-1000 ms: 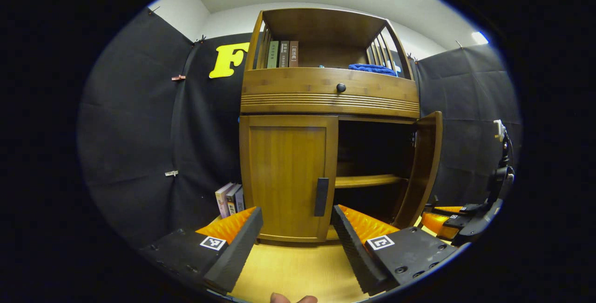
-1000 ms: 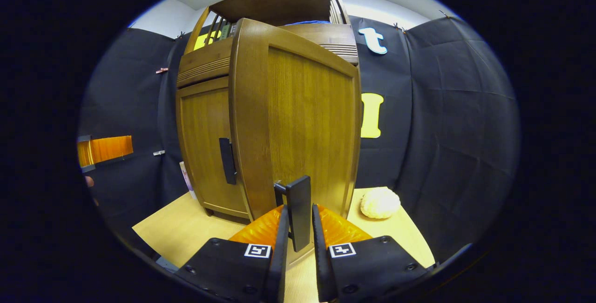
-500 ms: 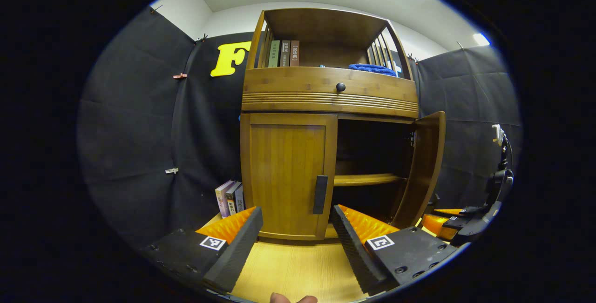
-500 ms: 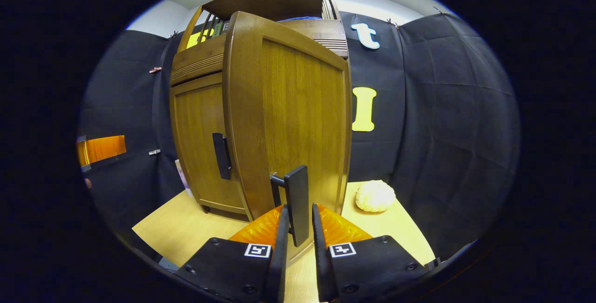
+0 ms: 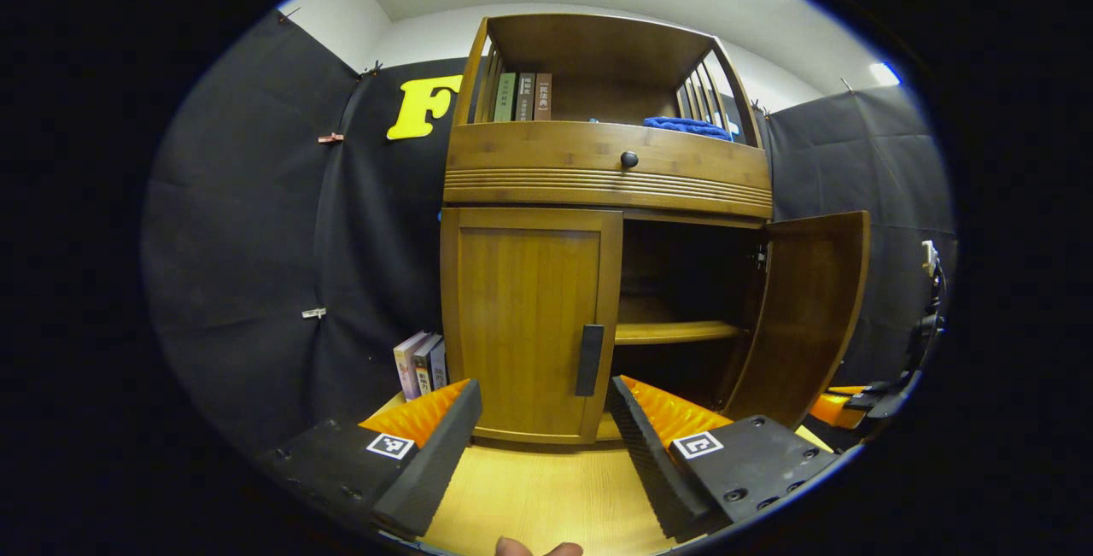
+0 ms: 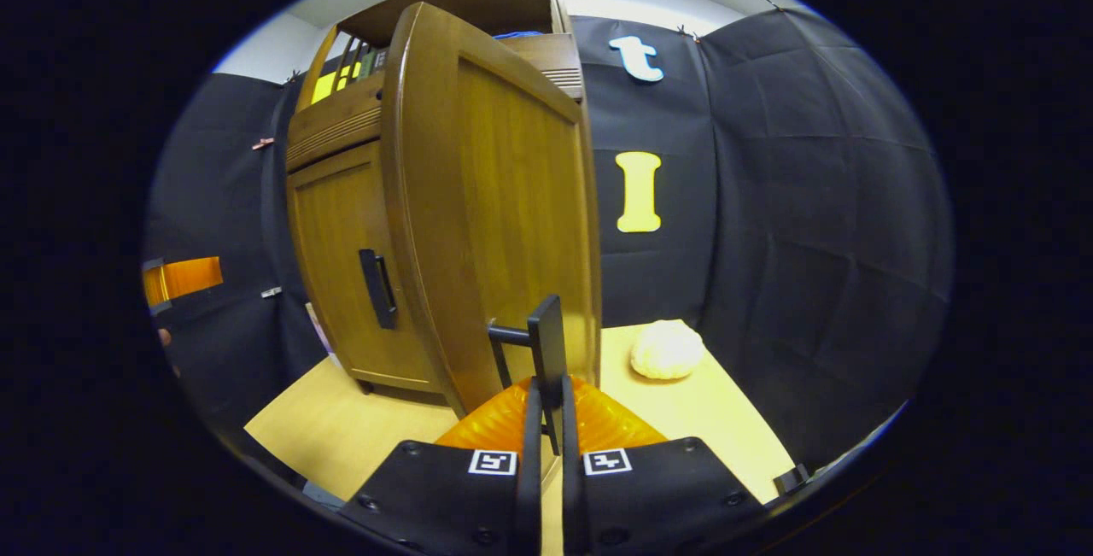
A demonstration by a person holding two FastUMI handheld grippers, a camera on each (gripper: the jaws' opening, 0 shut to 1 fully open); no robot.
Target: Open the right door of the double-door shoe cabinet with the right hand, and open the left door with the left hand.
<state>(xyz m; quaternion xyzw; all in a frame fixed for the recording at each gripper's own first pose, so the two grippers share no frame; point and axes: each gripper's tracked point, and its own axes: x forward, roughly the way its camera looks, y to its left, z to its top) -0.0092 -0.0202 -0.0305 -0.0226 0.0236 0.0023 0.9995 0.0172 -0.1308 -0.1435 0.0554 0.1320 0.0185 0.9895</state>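
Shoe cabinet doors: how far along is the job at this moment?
Done: the right door stands swung well open, baring the inner shelf. In hand: the right hand-held gripper is shut on the right door handle. Left: the left door is closed, and the left hand-held gripper is open, short of the left door handle.

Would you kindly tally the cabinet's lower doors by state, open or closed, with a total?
Open doors: 1, the right door, handle clamped in the right gripper.
Closed doors: 1, the left door.
Total: 2 doors.
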